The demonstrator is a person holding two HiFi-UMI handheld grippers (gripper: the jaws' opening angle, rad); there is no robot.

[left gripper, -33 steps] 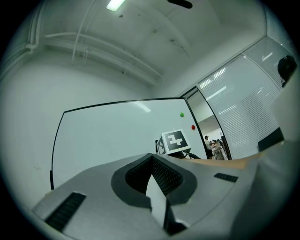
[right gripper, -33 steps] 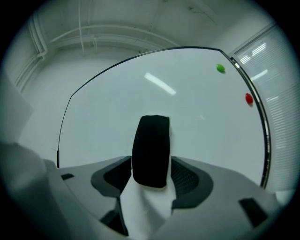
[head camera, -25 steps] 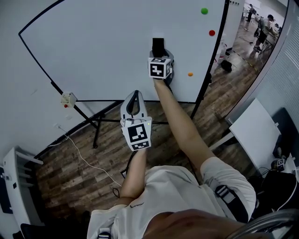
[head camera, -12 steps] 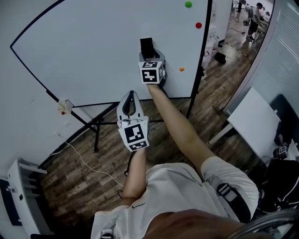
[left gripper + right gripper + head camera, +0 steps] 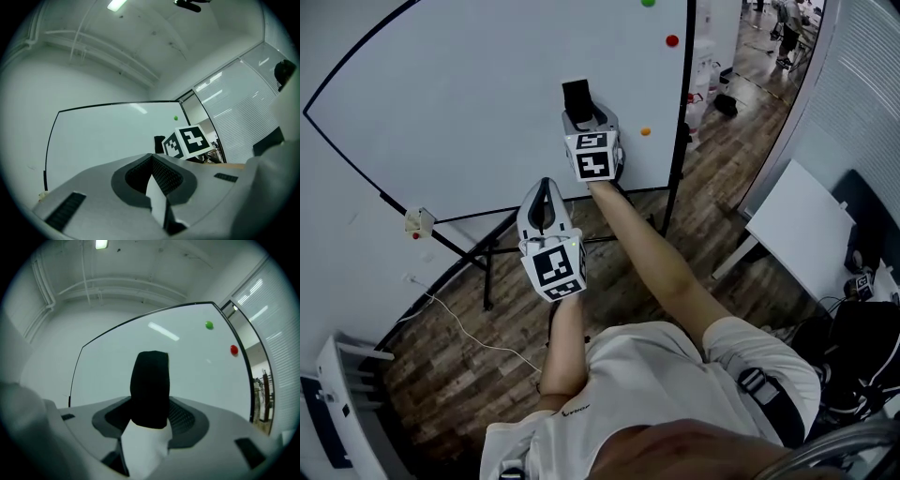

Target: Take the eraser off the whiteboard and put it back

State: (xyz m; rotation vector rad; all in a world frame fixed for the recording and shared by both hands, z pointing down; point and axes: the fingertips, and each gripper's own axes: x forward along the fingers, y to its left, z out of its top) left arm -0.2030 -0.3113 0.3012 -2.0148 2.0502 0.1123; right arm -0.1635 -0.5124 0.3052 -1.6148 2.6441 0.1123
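Two grippers are up in front of the whiteboard [image 5: 459,103]. The right gripper [image 5: 584,116] has its fingers [image 5: 186,418] clamped on the black eraser [image 5: 150,380], down near the board's lower right corner, a bit above the bottom edge. The eraser's long axis runs straight on from the fingers, with the free end poking up and toward the board. Can't tell if it actually touches the surface.

The left gripper [image 5: 546,187] hangs lower, below the board's bottom edge, fingers [image 5: 166,174] pressed together on nothing.

Along the right edge there's a green magnet [image 5: 209,325], a red magnet [image 5: 234,350] and an orange magnet [image 5: 645,131], and the orange one is nearest the eraser. A white desk [image 5: 811,248] stands off to the right.
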